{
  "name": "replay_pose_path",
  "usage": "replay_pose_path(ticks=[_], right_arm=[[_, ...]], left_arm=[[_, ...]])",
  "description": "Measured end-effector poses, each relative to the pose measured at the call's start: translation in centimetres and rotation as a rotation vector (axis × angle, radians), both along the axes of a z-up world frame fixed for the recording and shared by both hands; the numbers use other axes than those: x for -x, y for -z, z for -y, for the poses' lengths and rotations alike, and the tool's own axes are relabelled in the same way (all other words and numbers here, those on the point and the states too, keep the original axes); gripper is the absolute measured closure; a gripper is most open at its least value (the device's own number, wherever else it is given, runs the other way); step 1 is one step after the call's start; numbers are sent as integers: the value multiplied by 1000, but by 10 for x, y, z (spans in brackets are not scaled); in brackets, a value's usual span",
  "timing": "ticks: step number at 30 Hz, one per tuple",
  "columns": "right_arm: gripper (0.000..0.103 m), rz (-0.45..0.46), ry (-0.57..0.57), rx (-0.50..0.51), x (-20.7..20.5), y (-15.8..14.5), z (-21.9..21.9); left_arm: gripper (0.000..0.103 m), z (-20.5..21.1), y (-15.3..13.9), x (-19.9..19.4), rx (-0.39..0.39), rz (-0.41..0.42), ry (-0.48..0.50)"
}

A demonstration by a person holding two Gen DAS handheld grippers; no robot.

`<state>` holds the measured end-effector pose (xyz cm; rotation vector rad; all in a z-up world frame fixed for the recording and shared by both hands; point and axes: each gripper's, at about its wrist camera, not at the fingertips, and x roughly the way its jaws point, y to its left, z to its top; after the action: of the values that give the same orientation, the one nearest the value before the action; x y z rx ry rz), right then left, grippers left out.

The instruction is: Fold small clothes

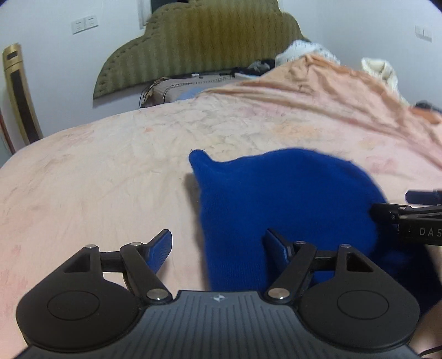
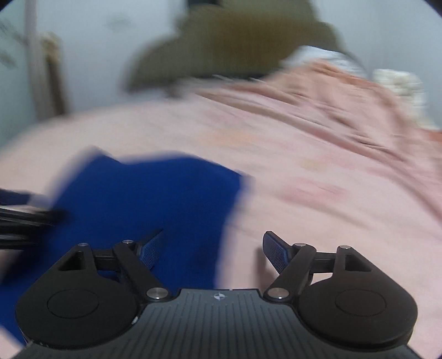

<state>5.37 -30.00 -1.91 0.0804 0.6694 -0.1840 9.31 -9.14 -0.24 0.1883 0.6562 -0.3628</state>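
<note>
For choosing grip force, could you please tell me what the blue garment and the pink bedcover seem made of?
Blue garment: probably soft knit, wool or acrylic; matte, fuzzy surface, limp rounded edges.
Pink bedcover: probably plush fleece; matte, crinkled nap and soft wrinkles.

A home bedroom: wide bed (image 1: 110,171) under a rumpled pink blanket (image 1: 317,99), padded olive headboard (image 1: 199,41), pillow (image 1: 171,89), heaped bedding (image 1: 304,49), wall switches (image 1: 85,24).

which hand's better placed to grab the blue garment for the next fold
Probably left. The left gripper is open, its view sharp, with the blue garment partly between its fingers. The right gripper is open too, but its view is blurred.
</note>
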Motion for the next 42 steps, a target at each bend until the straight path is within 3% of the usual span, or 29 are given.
replay_pose_path(ticks=[4,6,12,26,33,42], right_arm=[[19,100,28,-55,39,-19,-6],[12,111,12,-13,51,-22,-23],[2,98,-36,33,84,-18,-55],[1,42,-52,-27,130,-11,-67],[1,36,-76,-7,145,-9,-75],[1,24,-79,10,156,-8,-83]], left_arm=[[27,-1,-1,27,-15,6,-24],[26,-1,2,36,-21,5,-39],[24,-7,8,63,-36,-11,-72],[22,-31,15,102,13,-47,-129],[21,-44,15,117,70,-100,-138],[21,-49,24,131,13,-105,-160]])
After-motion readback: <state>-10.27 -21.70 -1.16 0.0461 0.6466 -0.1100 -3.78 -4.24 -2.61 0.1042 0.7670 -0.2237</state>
